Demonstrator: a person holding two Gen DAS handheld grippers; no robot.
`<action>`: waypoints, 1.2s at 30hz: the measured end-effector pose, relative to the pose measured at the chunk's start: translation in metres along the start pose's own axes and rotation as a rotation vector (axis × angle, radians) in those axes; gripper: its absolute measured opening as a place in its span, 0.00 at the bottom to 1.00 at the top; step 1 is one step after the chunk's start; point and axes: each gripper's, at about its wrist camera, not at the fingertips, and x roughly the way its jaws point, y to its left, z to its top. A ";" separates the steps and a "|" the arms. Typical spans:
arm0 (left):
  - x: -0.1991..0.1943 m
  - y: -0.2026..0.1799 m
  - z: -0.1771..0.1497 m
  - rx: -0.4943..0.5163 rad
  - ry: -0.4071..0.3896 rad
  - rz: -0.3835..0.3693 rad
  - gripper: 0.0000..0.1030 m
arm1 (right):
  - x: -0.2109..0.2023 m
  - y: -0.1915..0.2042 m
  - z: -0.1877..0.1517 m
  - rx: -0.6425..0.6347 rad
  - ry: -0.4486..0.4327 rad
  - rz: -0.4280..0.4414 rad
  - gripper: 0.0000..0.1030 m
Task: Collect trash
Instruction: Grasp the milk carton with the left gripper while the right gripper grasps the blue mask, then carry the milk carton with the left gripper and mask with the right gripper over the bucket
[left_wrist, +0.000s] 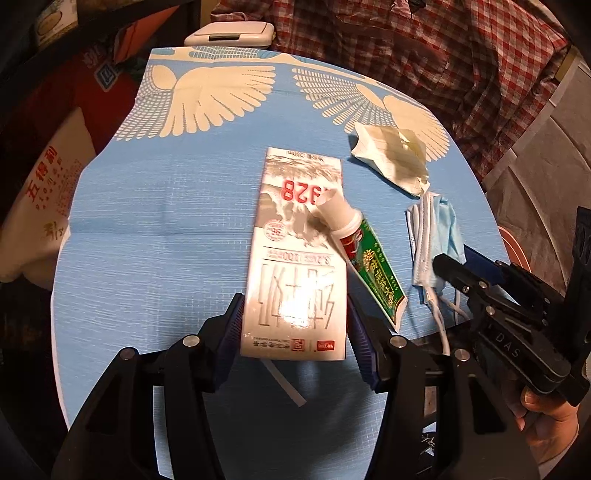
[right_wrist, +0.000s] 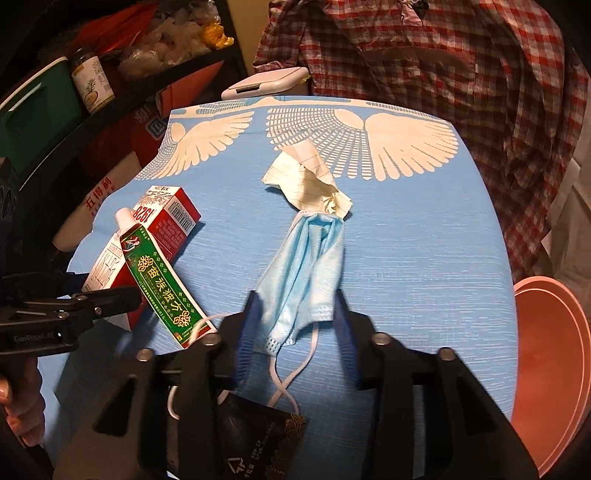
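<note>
Left hand-held gripper (left_wrist: 295, 325) clamps the milk carton (left_wrist: 295, 251); right hand-held gripper (right_wrist: 295, 314) half-open, straddling the face mask (right_wrist: 306, 266) on counter (right_wrist: 424, 240).

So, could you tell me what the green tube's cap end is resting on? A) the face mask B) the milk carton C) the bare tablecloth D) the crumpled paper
B: the green tube lies with its white cap end propped on the milk carton, apart from the paper and mask.
</note>
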 end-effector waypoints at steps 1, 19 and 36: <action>-0.001 0.000 0.001 0.000 -0.001 0.001 0.52 | -0.002 0.000 0.000 -0.002 -0.003 0.001 0.18; -0.025 0.007 0.006 -0.017 -0.057 0.030 0.47 | -0.039 -0.008 0.000 0.008 -0.069 0.019 0.04; -0.074 0.001 0.001 -0.048 -0.150 0.001 0.47 | -0.099 -0.014 -0.010 0.028 -0.161 0.017 0.03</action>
